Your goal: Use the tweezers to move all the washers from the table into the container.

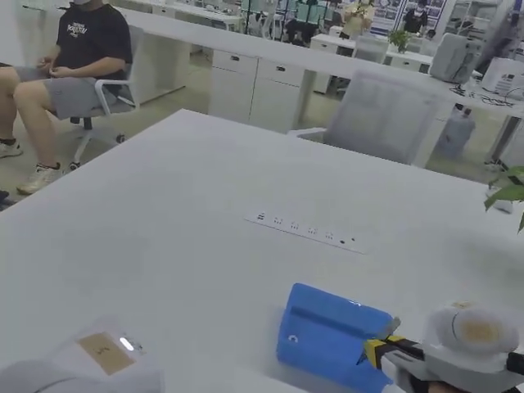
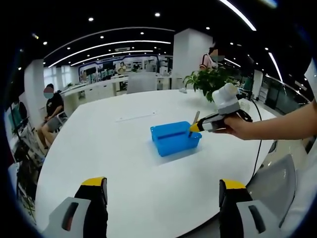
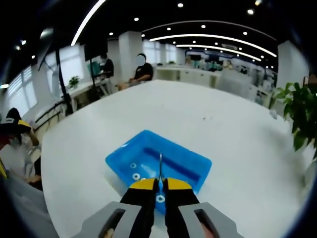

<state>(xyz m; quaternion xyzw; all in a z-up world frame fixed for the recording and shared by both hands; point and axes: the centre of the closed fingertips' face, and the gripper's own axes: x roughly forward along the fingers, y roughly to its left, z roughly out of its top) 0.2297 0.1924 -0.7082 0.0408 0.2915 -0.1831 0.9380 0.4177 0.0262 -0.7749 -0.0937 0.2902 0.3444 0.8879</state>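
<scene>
Washers [image 3: 132,165], small silver metal rings, lie close together on the floor of the blue rectangular plastic container [image 3: 190,166], in its near-left part. The container sits on the broad white table [image 3: 208,124].

My right gripper [image 3: 160,186] has its yellow-tipped jaws pinched almost together on the thin metal tweezers [image 3: 160,166]. They stick straight out ahead of the jaws, with their tips over the inside of the container. Whether the tweezers carry a washer I cannot tell. In the left gripper view they angle down toward the container's right rim, and my hand [image 2: 240,128] is wrapped around the right gripper's handle.

My left gripper [image 2: 162,183] hangs over bare table near the edge. Its jaws are spread wide with nothing between them, well apart from the container.

In the head view the container is at the lower right, just beside the right gripper's nose, and a flush socket strip [image 1: 307,231] is set in the table beyond it. A leafy green potted plant [image 2: 210,82] stands past the container. A person in a dark shirt [image 1: 86,37] sits on a chair off the table's far left corner.
</scene>
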